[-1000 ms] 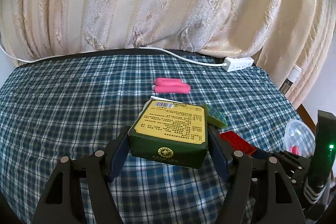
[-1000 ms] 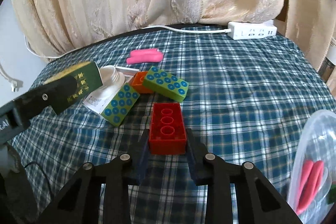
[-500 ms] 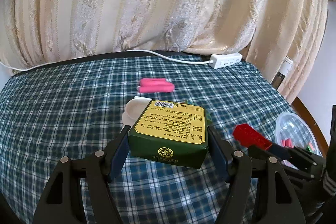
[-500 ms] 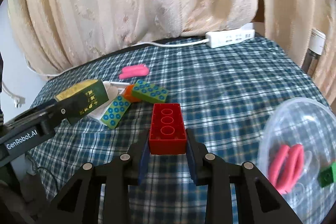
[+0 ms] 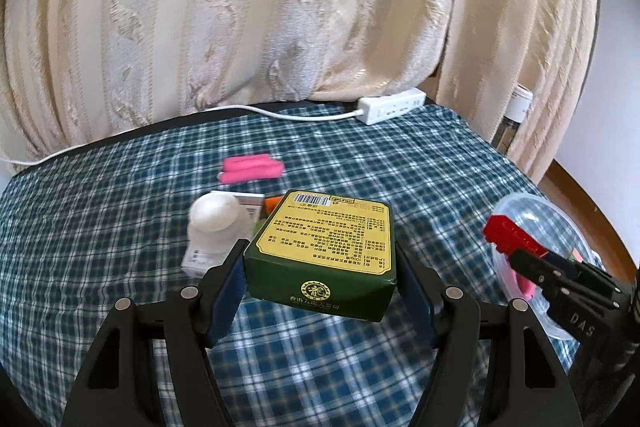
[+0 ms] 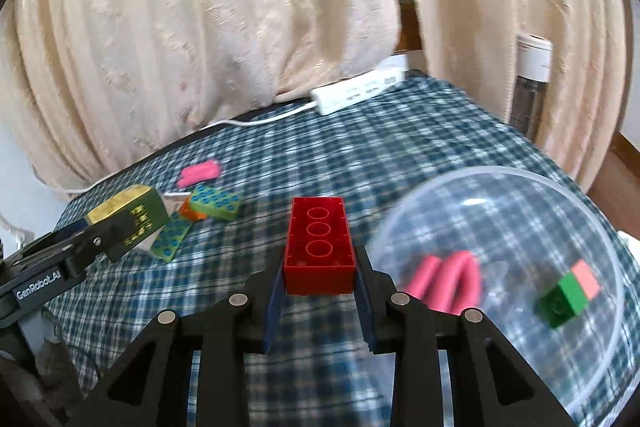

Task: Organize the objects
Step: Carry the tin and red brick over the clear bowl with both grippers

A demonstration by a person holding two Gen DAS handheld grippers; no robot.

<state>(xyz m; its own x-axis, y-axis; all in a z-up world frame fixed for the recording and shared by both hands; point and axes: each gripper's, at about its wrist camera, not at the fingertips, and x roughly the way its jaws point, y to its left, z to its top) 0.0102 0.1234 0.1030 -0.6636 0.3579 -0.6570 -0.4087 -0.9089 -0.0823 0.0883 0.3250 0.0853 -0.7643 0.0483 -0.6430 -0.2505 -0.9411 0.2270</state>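
My left gripper (image 5: 322, 277) is shut on a green box with a yellow label (image 5: 326, 239) and holds it above the checked tablecloth. My right gripper (image 6: 320, 273) is shut on a red brick (image 6: 319, 243), held above the cloth just left of a clear plastic bowl (image 6: 560, 187). The bowl holds pink pieces (image 6: 444, 279) and a small green and pink block (image 6: 568, 297). In the left wrist view the red brick (image 5: 510, 233) and the bowl (image 5: 532, 205) show at the right.
On the cloth lie a pink piece (image 5: 252, 169), a white round object on a white packet (image 5: 214, 213), green bricks with blue studs (image 6: 216, 203) and an orange brick (image 6: 190, 211). A white power strip (image 5: 392, 105) lies at the back by the curtain.
Both grippers have risen and swung right with their loads. The right gripper with the red brick has come close to the bowl. More of the bowl's inside shows.
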